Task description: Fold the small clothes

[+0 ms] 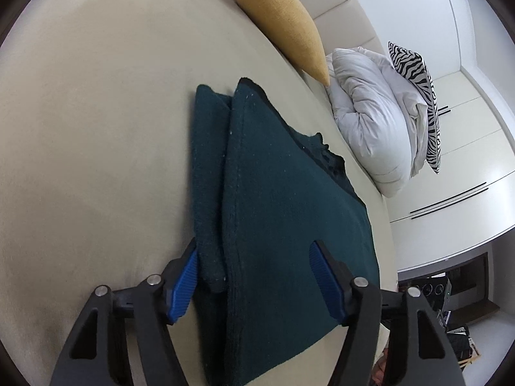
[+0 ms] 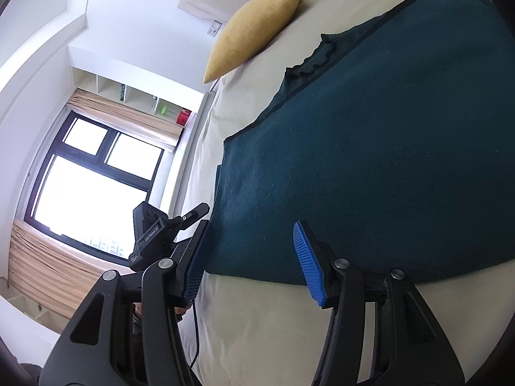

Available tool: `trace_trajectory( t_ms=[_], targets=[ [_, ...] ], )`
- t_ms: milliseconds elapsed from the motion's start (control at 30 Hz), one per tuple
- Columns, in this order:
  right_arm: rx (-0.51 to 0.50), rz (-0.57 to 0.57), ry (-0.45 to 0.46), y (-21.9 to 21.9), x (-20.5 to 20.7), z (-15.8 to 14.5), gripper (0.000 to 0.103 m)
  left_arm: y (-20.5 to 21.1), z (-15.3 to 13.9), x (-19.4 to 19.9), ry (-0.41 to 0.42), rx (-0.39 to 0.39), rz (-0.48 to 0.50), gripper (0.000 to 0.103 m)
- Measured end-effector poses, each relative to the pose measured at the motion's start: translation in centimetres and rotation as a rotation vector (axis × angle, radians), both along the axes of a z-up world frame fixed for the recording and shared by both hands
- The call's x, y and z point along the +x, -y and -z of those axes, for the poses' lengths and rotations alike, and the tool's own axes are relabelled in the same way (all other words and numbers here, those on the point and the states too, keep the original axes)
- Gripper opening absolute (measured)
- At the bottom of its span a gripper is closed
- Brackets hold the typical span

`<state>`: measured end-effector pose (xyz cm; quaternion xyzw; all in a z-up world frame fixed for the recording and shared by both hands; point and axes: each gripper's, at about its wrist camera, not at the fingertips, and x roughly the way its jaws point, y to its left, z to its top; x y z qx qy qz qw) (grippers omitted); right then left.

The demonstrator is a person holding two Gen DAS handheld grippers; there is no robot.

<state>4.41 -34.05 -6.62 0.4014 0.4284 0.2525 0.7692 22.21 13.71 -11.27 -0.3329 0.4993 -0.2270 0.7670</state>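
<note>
A dark teal knit garment [image 1: 283, 212] lies on the beige bed [image 1: 96, 128], with one side folded over so that a narrow doubled strip [image 1: 209, 167] runs along its left edge. My left gripper [image 1: 254, 246] is low over the garment's near end. Its blue pads [image 1: 185, 284] stand apart, with the folded strip and the edge of the main panel between them. In the right wrist view the same garment [image 2: 386, 160] spreads flat. My right gripper [image 2: 252, 225] is open at its near hem, one pad over the fabric and one at its left border.
A yellow cushion [image 1: 283, 22] leans at the head of the bed, with a bunched white duvet [image 1: 370, 112] and a zebra-print pillow [image 1: 418, 96] beside it. White wardrobes [image 1: 466, 160] stand beyond. The right wrist view shows a window [image 2: 90, 186], wall shelves [image 2: 138, 96] and the other tool's black housing [image 2: 149, 234].
</note>
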Motion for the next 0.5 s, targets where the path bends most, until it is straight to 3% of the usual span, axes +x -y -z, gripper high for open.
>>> trace_trajectory(
  t_ms=[67, 200, 333, 500],
  targets=[
    [-0.002, -0.018, 0.002, -0.6, 0.3, -0.1, 0.051, -0.5, 0.4, -0.4, -0.031, -0.026, 0.003, 0.052],
    [-0.009, -0.047, -0.007, -2.1, 1.4, -0.2, 0.051, -0.9, 0.8, -1.5, -0.050, -0.050, 0.005, 0.044],
    [-0.026, -0.096, -0.014, -4.3, 2.9, -0.4, 0.051, -2.2, 1.2, -2.1, -0.055, -0.111, -0.068, 0.039],
    [-0.052, -0.150, -0.030, -7.1, 5.0, -0.1, 0.051, -1.8, 1.3, -2.1, -0.041, -0.084, -0.050, 0.024]
  ],
)
